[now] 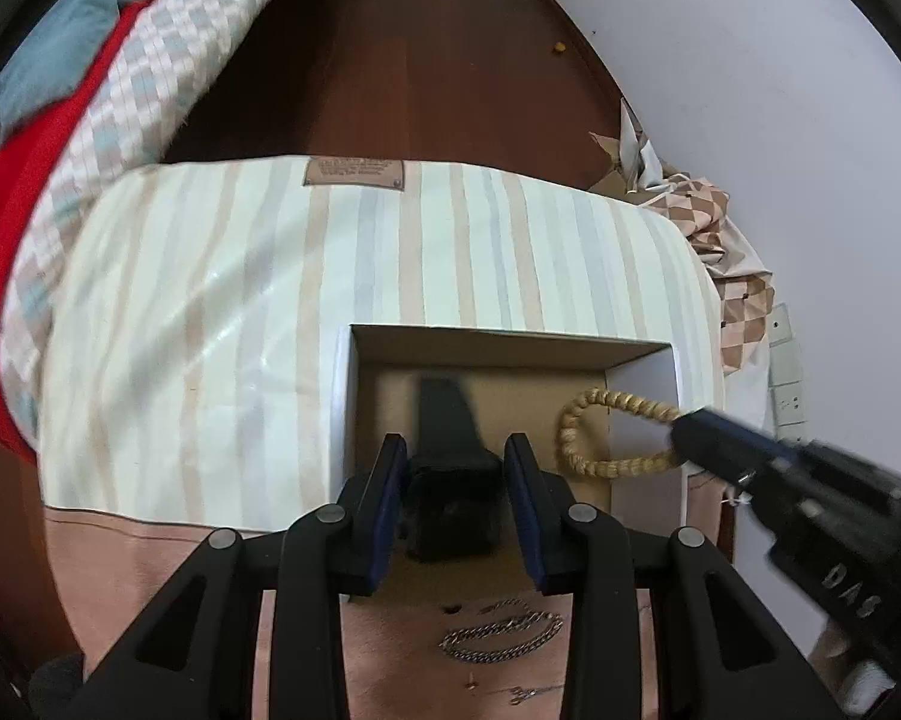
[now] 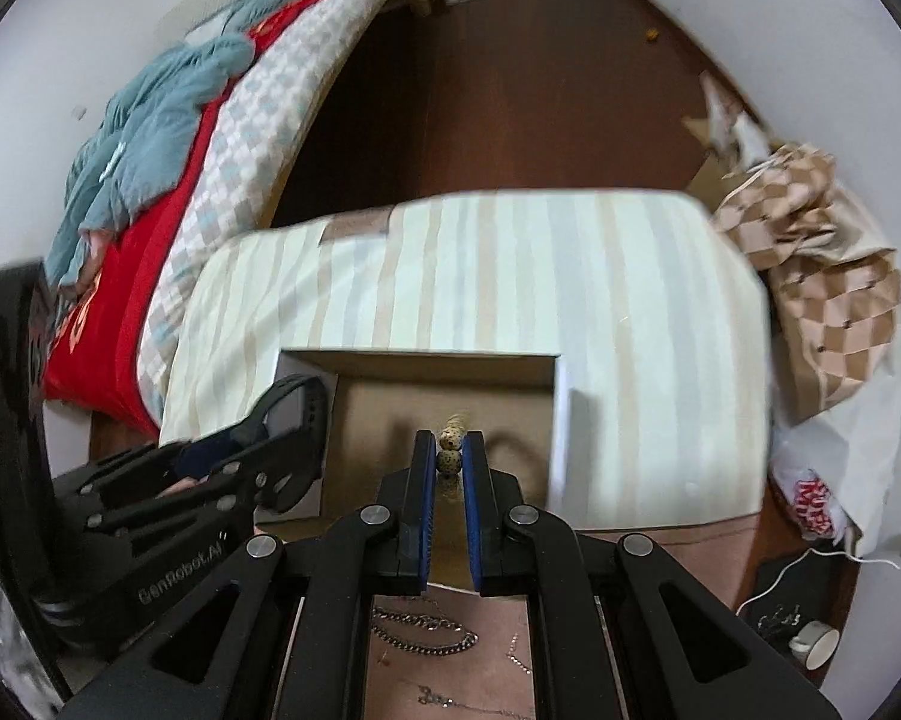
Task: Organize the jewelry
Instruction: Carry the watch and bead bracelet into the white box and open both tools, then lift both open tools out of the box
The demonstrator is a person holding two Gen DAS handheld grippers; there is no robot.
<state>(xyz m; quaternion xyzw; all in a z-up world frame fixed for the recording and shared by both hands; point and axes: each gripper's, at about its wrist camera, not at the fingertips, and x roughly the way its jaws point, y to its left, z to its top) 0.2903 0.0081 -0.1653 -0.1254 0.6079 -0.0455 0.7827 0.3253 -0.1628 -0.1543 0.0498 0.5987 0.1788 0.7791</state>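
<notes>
Mid-transfer: two pieces going into the open cardboard box (image 1: 642, 354) on the striped bench (image 1: 210, 312).

Left claw (image 1: 455, 462): spread wide around a black watch (image 1: 450, 480), strap pointing into the box; pads either side of the body with gaps visible, so not clearly gripping. Watch apparently resting on or just above the box floor at the near edge.

Right claw (image 2: 450, 453): pressed nearly together, pinching a beaded bracelet (image 2: 450, 456) of tan speckled beads. From the left view, same bracelet (image 1: 606, 432) seen as a full loop hanging from the right claw (image 1: 684, 426) over the right side of the box interior, near the right wall.

Still outside the box, on the pinkish surface below both claws: silver chain (image 1: 501, 636), coiled, and a thin necklace (image 2: 450, 702), small details too fine to tell.

Judged step: placing, not picking. Next likely needs: lowering the bracelet until the loop lies flat on the box floor, then parting the right claw; backing the left claw straight out without dragging the watch strap. Keep bracelet and watch apart to avoid tangling. Chain and necklace left to collect afterwards.
</notes>
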